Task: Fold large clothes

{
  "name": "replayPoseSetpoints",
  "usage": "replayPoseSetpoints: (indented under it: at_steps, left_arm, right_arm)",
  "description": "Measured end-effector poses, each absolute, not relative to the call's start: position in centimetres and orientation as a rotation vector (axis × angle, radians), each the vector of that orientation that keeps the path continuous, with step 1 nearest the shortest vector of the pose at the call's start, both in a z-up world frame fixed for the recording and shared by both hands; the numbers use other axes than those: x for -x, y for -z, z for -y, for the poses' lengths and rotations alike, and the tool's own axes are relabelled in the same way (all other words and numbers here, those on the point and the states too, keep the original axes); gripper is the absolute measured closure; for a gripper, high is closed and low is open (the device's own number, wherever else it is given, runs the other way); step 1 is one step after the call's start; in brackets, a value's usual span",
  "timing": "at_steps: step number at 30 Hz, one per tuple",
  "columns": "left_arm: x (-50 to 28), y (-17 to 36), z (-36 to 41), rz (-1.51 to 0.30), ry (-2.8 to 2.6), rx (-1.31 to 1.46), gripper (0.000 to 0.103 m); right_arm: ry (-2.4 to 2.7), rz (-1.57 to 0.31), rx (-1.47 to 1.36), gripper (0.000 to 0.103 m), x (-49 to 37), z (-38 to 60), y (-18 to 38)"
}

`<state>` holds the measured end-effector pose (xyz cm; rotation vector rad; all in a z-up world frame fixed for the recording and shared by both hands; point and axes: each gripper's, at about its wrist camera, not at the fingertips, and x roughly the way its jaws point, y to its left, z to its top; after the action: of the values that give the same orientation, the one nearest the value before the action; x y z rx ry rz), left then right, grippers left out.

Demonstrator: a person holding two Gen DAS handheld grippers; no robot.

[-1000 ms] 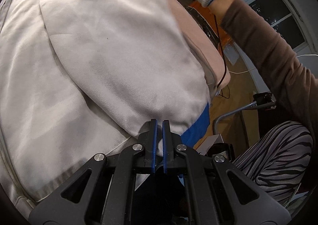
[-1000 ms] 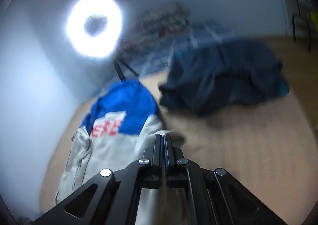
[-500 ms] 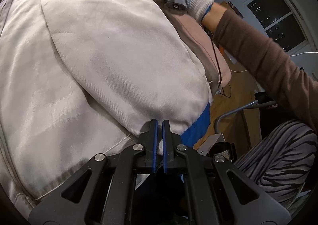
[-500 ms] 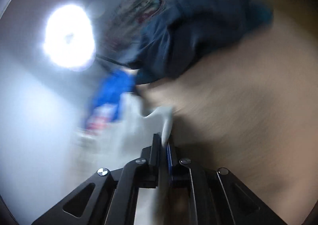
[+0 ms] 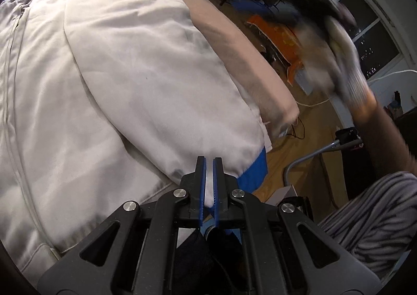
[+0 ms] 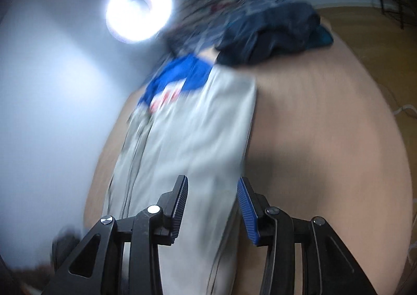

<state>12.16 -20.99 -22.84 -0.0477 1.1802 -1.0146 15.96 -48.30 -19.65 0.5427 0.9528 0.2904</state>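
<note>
A white jacket (image 5: 109,81) with blue shoulders and red letters lies flat on the tan table (image 5: 234,42), one sleeve folded across its front. My left gripper (image 5: 209,164) is shut on the sleeve's blue-trimmed cuff end at the near table edge. In the right wrist view the same jacket (image 6: 192,138) is blurred beneath my right gripper (image 6: 212,193), which is open and empty above it. The gloved right hand (image 5: 336,60) shows blurred, up to the right of the table.
A pile of dark blue clothes (image 6: 273,37) sits at the far end of the table (image 6: 325,138). A ring light (image 6: 138,10) shines by the wall. Wooden floor (image 5: 307,149), cables and an orange object (image 5: 278,32) lie right of the table.
My right gripper has opened, let go of the jacket and swung away up to the right. My left gripper stays shut on the cuff.
</note>
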Motion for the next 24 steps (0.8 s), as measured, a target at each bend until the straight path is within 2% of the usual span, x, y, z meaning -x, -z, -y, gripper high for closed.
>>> replayPoseSetpoints:
  at_steps: [7,15,17,18,24]
  left_arm:
    - [-12.9,24.4,21.8,-1.177,1.001,0.043,0.102]
    - [-12.9,25.7,21.7,-1.193,0.975,0.136,0.102]
    - [-12.6,25.7,21.8,-1.187,0.973,0.135,0.102]
    - [-12.3,25.8,21.9,-1.186,0.971,0.136,0.102]
    - [-11.7,25.0,22.3,-1.155,0.985,0.11,0.102]
  right_arm:
    - [-0.368,-1.064,-0.681,0.06,-6.0,45.3,25.5]
    - [-0.327,-1.123,-0.663,0.064,-4.2,44.5,27.4]
    - [-0.326,-1.121,-0.648,0.084,-4.1,44.2,27.3]
    - [-0.33,-1.125,-0.642,0.101,-4.5,43.8,27.4]
    - [-0.264,-1.085,-0.573,0.103,-4.0,43.9,26.1]
